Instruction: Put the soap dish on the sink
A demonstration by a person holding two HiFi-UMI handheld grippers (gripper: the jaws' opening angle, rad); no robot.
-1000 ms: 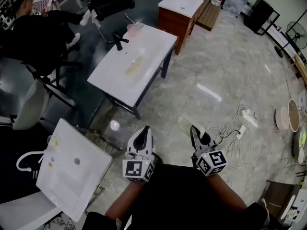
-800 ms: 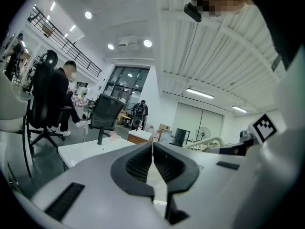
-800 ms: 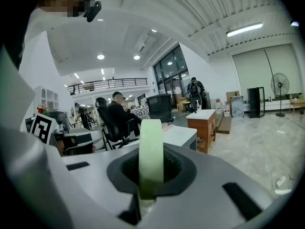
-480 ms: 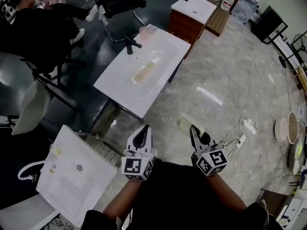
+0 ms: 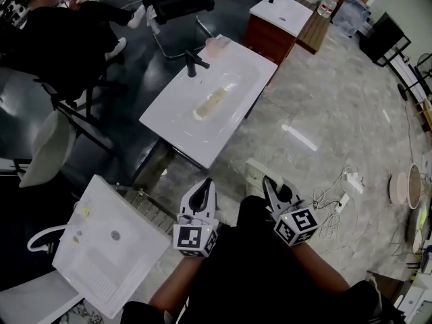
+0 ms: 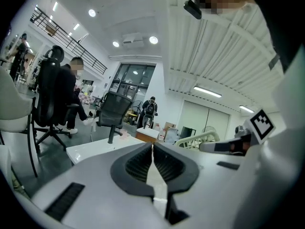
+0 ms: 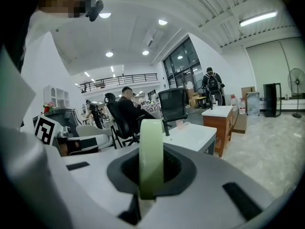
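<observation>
Soap dish (image 7: 151, 151), pale green, is gripped edge-on between the jaws of the right gripper (image 5: 271, 183), which are clamped on it above the marbled floor (image 5: 324, 100). The left gripper (image 5: 204, 185) is carried just beside it, jaws pressed together on nothing. The white sink (image 5: 177, 117), fitted with a black faucet (image 5: 196, 63), is seen well ahead, apart from both tools.
</observation>
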